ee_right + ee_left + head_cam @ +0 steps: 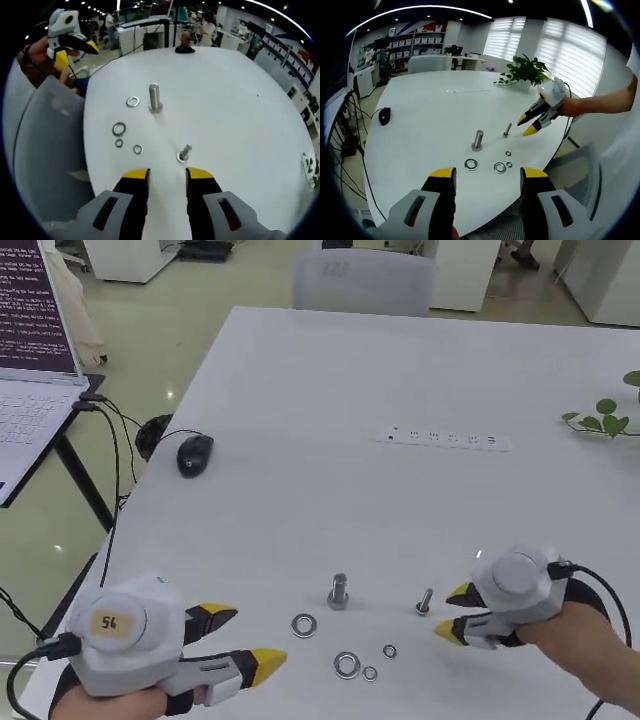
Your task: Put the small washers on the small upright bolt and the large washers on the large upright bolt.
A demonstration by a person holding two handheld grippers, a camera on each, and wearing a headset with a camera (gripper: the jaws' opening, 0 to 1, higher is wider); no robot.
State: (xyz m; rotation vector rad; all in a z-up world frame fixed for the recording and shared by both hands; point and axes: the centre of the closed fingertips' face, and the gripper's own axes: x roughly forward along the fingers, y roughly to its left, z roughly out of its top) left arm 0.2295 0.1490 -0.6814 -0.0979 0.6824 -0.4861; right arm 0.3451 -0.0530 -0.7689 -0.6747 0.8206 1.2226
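Observation:
A large upright bolt [338, 592] and a small upright bolt [424, 602] stand near the front of the white table [330, 390]. Two large washers [304, 625] [347, 665] and two small washers [389, 651] [370, 673] lie flat in front of them. My left gripper [250, 637] hovers open at the front left, left of the washers; its own view shows the large bolt [478, 140] ahead. My right gripper [450, 614] is open just right of the small bolt [184, 152], which stands close ahead of its fingertips [136, 173]. Nothing is held.
A black mouse [194, 453] lies at the table's left edge and a white power strip [442, 438] in the middle. A laptop [25, 390] sits on a stand to the left, a plant [605, 418] at the right edge, a chair [362, 280] behind.

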